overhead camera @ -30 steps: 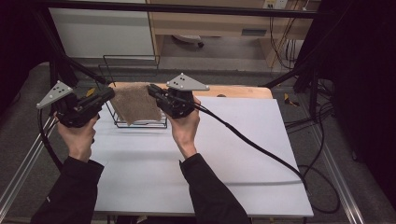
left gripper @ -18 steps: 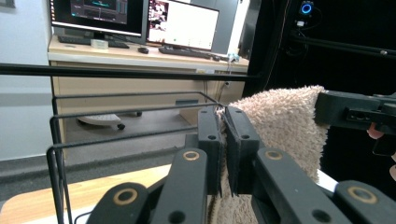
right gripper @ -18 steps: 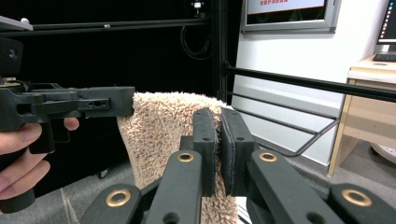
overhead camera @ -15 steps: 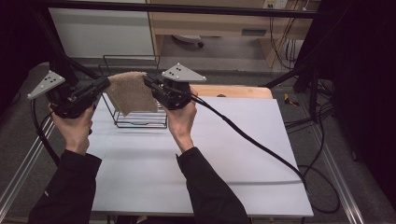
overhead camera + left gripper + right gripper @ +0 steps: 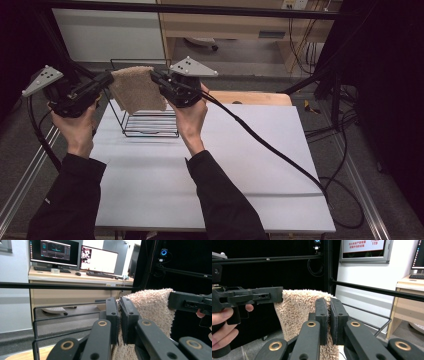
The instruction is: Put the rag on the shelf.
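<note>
White counter [image 5: 240,165] carries a black wire rack [image 5: 150,120] at its far left. Above the rack, a beige towel [image 5: 136,90] hangs stretched between the left gripper [image 5: 106,80] and right gripper [image 5: 156,78], each apparently clamped on an upper corner.

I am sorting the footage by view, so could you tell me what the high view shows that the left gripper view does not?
High view alone: the white tabletop, the person's black sleeves and the right tool's long black cable. Left gripper view alone: two lit monitors on a wooden desk. Both: the beige fluffy towel pinched between the left tool and right tool, above the black wire rack.
</note>
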The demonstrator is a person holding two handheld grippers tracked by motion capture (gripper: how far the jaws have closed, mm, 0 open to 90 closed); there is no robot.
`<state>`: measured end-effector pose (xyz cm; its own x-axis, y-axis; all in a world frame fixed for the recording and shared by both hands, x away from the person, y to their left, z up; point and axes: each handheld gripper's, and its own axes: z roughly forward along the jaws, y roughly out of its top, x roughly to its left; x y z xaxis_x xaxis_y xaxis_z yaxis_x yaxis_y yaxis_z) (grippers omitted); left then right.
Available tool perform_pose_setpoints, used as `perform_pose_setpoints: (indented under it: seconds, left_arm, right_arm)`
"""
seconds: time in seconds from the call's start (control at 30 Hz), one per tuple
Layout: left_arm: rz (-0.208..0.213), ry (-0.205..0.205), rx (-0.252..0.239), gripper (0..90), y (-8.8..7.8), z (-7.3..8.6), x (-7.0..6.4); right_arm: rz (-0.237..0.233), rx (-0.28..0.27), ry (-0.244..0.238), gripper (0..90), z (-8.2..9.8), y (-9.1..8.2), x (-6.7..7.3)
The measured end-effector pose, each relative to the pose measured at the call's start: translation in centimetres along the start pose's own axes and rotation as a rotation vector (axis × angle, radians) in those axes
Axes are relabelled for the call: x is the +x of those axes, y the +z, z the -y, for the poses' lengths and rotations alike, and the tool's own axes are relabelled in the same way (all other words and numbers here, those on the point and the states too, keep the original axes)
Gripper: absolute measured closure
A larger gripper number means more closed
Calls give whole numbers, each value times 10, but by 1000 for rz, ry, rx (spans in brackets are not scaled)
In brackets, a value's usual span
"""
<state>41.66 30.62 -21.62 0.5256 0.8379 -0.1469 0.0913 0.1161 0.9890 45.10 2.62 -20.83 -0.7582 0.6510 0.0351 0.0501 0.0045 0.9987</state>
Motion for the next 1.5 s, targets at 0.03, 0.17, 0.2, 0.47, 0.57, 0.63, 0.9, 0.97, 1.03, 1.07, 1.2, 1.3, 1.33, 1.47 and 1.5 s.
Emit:
perform_pose_setpoints:
  seconds: [0.03,0.17,0.2,0.47,0.57,0.63,0.9,0.97,1.03,1.07,1.2,1.3,1.33,1.47,1.5]
  left_arm:
    - [-1,-2,-3,850,0,-2,1]
    - [-3,1,-12,850,1,-10,3]
    - [-5,4,-13,850,1,-12,4]
    - [-12,2,-27,851,5,-26,10]
    - [-16,9,-33,850,6,-30,12]
    - [-13,10,-41,851,7,-33,13]
    - [-17,19,-49,850,13,-46,16]
    - [-13,19,-52,851,15,-49,17]
    - [-12,19,-58,850,17,-51,18]
    - [-15,21,-57,851,19,-52,18]
    - [-24,24,-54,851,24,-54,21]
    - [-31,23,-50,851,28,-55,24]
    - [-33,23,-48,851,30,-55,25]
    - [-37,19,-44,851,36,-57,30]
    - [-40,21,-40,851,38,-57,32]
  right_arm:
    - [-1,-2,-1,860,-3,2,0]
    - [-4,-13,-2,860,-8,5,0]
    - [-4,-13,-2,860,-10,6,0]
    - [3,-21,-15,860,-23,15,-1]
    - [2,-27,-17,860,-28,17,-1]
    - [3,-32,-23,860,-31,19,0]
    - [14,-41,-27,859,-42,24,-3]
    - [15,-49,-26,859,-45,25,-5]
    - [15,-56,-17,859,-46,26,-6]
    - [19,-56,-20,859,-47,27,-7]
    - [22,-58,-19,859,-48,31,-10]
    - [28,-51,-24,859,-49,35,-12]
    - [30,-51,-23,859,-49,37,-13]
    - [37,-45,-20,859,-49,43,-17]
    - [37,-46,-16,859,-49,44,-18]
